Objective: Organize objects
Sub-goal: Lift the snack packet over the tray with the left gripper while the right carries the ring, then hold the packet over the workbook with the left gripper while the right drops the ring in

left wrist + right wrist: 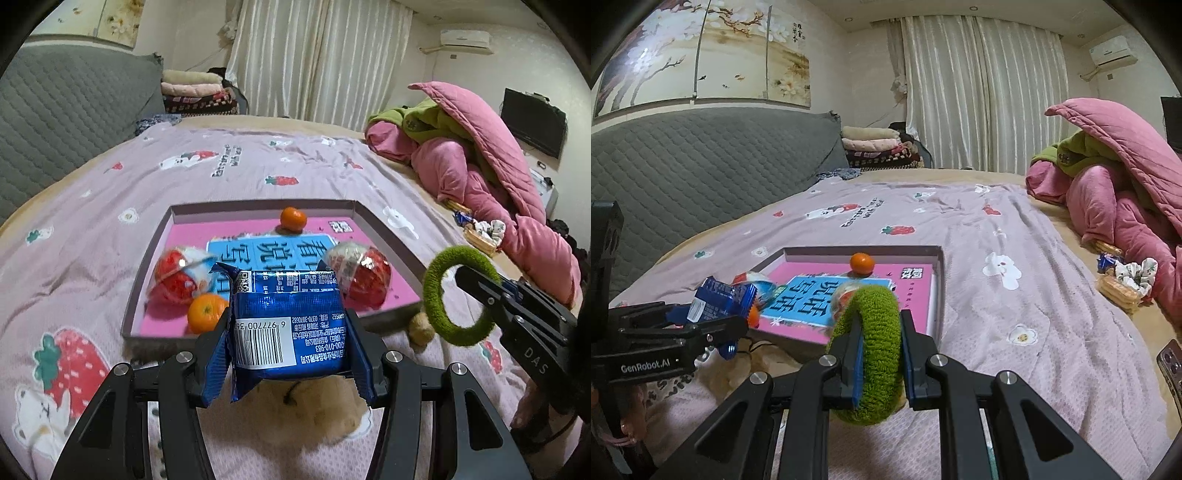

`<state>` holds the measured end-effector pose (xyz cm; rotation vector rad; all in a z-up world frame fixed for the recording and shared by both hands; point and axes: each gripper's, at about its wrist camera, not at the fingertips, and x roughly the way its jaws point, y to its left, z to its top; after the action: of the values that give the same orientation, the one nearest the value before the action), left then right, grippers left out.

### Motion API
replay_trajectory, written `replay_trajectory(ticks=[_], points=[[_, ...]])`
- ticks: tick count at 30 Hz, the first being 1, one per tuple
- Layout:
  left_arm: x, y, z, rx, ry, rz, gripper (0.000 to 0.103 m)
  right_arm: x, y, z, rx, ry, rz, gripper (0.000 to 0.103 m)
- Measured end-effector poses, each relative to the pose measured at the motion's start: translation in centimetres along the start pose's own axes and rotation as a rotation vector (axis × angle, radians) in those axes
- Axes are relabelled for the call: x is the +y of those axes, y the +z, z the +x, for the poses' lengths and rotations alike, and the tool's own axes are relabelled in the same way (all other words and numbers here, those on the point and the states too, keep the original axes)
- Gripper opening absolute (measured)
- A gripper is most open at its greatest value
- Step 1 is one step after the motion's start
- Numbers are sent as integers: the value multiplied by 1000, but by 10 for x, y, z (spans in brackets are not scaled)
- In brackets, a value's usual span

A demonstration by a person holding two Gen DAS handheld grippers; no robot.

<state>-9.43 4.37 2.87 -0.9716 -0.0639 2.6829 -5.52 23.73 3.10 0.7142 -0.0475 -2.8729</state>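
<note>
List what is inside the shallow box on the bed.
Inside the shallow box: a pink and blue book, a far orange, a near orange, and two red-and-white wrapped snacks. The blue packet hides the box's near middle.

Right gripper (pixel 880 354) fingers clamping upright green fuzzy ring (pixel 873 354), shallow tray (pixel 936 291) behind, orange (pixel 861 263) inside

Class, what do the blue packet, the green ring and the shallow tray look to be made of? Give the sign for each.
Blue packet, held in the left gripper: probably metallised plastic film; it glints, creases sharply and has crimped ends.
Green ring, held in the right gripper: seemingly terry-like fabric; its surface is fuzzy, looped and matte.
Shallow tray: likely cardboard; thin, straight, matte walls with square folded corners.
</note>
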Motion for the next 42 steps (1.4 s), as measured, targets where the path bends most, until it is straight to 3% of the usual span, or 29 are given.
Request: replay_trajectory(ticks=[18,42], points=[[10,37,27,-12,-1,22,57,-12,25,20,-44,-55,17,17],[19,45,53,3,-8,15,57,-23,50,60,-63,-90,6,17]])
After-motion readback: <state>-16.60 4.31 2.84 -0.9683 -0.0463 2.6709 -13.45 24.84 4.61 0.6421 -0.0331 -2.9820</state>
